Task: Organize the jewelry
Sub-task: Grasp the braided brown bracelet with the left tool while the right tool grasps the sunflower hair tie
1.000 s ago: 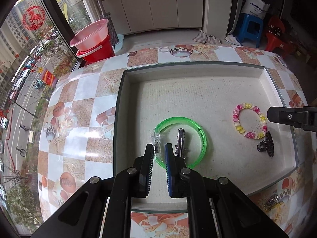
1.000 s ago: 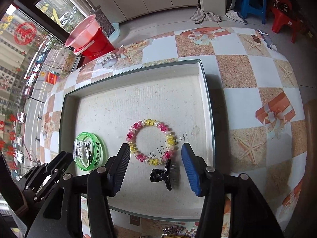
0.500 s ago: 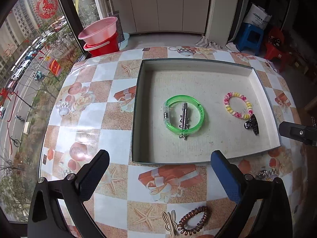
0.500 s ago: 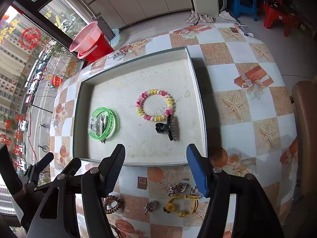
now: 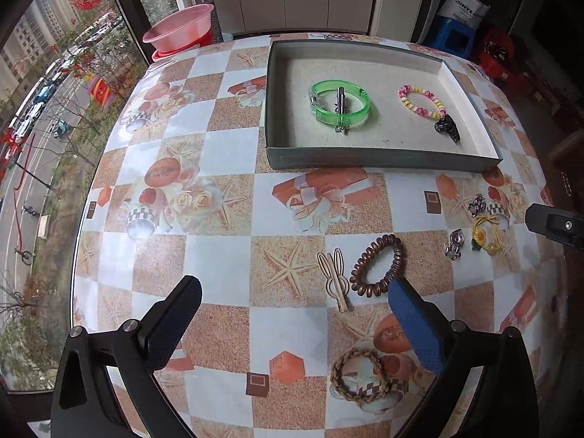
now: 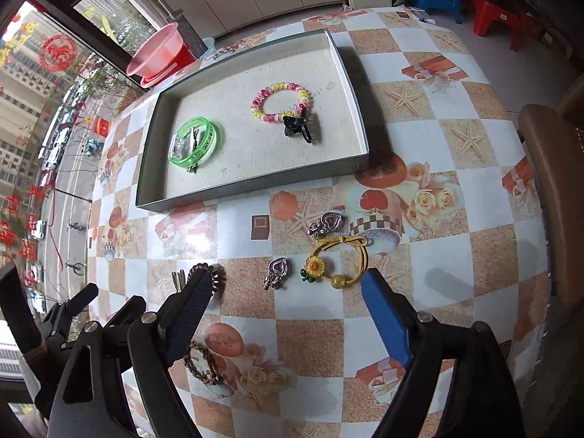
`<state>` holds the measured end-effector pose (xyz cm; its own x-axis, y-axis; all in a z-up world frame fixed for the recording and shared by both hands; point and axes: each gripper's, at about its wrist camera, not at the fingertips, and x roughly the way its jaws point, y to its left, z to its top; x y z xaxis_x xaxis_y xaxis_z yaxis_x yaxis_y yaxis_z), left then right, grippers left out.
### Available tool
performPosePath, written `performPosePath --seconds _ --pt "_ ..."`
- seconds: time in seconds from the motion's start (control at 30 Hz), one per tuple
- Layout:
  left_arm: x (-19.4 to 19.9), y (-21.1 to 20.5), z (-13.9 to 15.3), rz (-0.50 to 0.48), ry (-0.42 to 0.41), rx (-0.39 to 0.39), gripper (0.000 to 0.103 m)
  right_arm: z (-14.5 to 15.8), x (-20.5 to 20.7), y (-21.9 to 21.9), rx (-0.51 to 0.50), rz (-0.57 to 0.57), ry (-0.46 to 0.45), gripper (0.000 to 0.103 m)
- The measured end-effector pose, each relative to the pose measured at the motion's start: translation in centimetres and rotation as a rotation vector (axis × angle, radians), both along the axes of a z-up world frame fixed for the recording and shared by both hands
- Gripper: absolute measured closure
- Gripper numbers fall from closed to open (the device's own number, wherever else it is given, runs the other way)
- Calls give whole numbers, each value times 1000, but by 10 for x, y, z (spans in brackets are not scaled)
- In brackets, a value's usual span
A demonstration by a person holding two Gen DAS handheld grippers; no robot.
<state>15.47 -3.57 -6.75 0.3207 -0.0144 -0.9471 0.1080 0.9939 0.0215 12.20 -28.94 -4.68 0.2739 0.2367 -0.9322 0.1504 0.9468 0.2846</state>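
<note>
**Both grippers empty above the loose pieces, tray half filled**

The left gripper [image 5: 292, 314] has its jaws spread wide with nothing between them; they have just been opening. The right gripper [image 6: 288, 299] is also apart and empty, its jaws having just widened too.

In the tray [image 5: 383, 162], at 12 o'clock from both grippers, lie four pieces: a green bangle [image 5: 341, 107] with a silver clip [image 5: 341, 109] across it, a bead bracelet [image 5: 421, 101], and a black claw clip [image 5: 448, 127] touching the beads.

Six pieces remain on the table [image 5: 226, 266]. In the left view, the bunny clip [image 5: 334, 277] and brown coil tie [image 5: 377, 264] lie just beyond the fingertips at 1 o'clock; the clip's long axis runs roughly 12 to 6, nearly in line with the gripper. A braided ring [image 5: 368, 376] sits at 3 o'clock, beside the blue finger.

In the right view, the yellow sunflower tie [image 6: 337, 261] lies at 1 o'clock, one purple earring [image 6: 277, 272] at 12, just ahead of the jaws, and a second [image 6: 326, 223] further out.

So the left hand looks nearer the clip, coil and braid; the right hand looks nearer the tie and earrings.
</note>
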Motion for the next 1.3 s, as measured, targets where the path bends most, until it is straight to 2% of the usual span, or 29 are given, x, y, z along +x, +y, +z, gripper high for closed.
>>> performPosePath --seconds 0.27,0.47,0.73,0.9,1.0,1.17,1.3 --pt "-44 8 -20 1 76 -15 0 -10 -46 3 9 -20 19 16" --pt "-58 13 -41 21 136 -10 0 -30 -67 0 -37 -12 128 16" --pt "-64 14 -58 33 160 -1 0 -40 -71 -12 -78 -36 156 16" --pt "-64 6 -62 23 158 -6 0 -44 -56 -13 -121 -19 143 16" --pt "-64 1 -66 11 169 3 2 -44 -40 -6 -156 43 110 16" --pt "-64 -1 -66 20 174 -5 2 -46 -15 19 -287 225 51 16" --pt "-68 -5 -67 23 178 -6 2 -56 0 28 -321 306 47 35"
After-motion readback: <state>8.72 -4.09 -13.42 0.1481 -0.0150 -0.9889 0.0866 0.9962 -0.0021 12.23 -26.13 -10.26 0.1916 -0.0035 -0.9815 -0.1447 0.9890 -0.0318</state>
